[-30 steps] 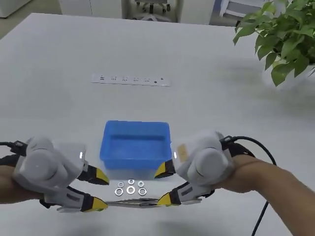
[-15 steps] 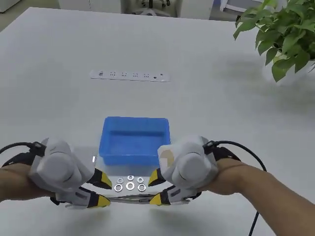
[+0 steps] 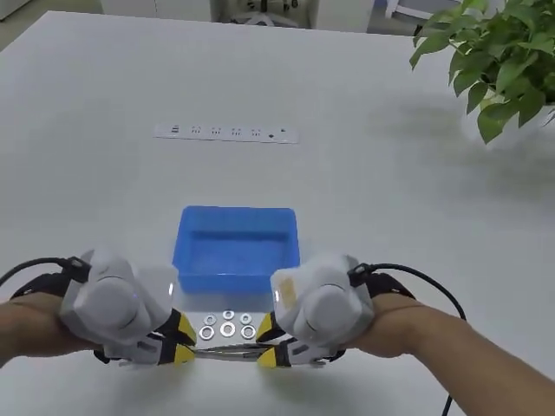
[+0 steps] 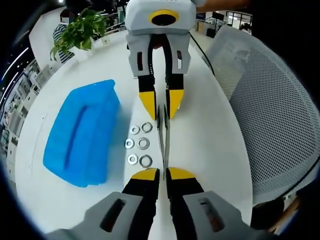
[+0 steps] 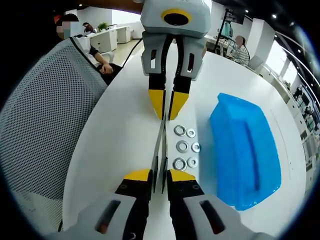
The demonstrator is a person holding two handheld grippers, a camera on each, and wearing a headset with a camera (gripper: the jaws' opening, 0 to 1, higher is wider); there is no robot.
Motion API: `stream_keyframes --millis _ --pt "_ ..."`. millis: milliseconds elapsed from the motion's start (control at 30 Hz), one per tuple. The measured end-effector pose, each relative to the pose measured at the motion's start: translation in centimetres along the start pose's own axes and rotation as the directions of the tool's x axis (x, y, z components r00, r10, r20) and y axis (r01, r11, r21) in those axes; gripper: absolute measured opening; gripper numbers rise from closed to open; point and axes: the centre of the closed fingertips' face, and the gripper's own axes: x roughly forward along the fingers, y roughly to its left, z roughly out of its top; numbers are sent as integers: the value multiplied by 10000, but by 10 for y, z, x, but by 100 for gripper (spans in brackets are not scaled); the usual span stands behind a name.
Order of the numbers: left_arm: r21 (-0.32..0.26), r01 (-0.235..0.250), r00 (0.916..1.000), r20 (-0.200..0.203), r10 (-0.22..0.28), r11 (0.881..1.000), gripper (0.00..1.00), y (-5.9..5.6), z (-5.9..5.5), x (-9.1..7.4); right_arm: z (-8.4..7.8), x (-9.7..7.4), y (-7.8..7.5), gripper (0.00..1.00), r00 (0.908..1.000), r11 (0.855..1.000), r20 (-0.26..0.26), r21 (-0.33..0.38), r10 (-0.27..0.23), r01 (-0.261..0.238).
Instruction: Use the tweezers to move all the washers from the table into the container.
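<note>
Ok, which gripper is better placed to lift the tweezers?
Right, slightly. Left gripper and right gripper each pinch a tweezers end beside the washers, but the right's jaws reach farther along it.

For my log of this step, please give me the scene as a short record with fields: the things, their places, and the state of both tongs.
container: blue, empty
tweezers: gripped at both ends
washers: six, on the table, in two rows between tweezers and container
left tongs: shut on the tweezers
right tongs: shut on the tweezers
behind: power strip, potted plant
</note>
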Motion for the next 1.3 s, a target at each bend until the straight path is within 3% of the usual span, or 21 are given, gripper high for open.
stream_keyframes --millis 200,500,767,1300 --pt "-47 21 10000 -94 -21 10000 7 -2 -4 2 -2 1 0 12 10000 9999 -11 68 -92 92" --pt "-220 -117 9998 179 121 9997 6 -2 -3 2 -1 1 1 12 9999 9997 94 207 -141 139" --pt "-137 -174 9997 165 176 9998 5 -1 -2 1 1 2 1 13 9999 9998 22 171 -115 115" --pt "134 -303 9991 312 299 9995 5 1 13 -20 10 5 -2 14 9975 9971 575 668 -402 363"
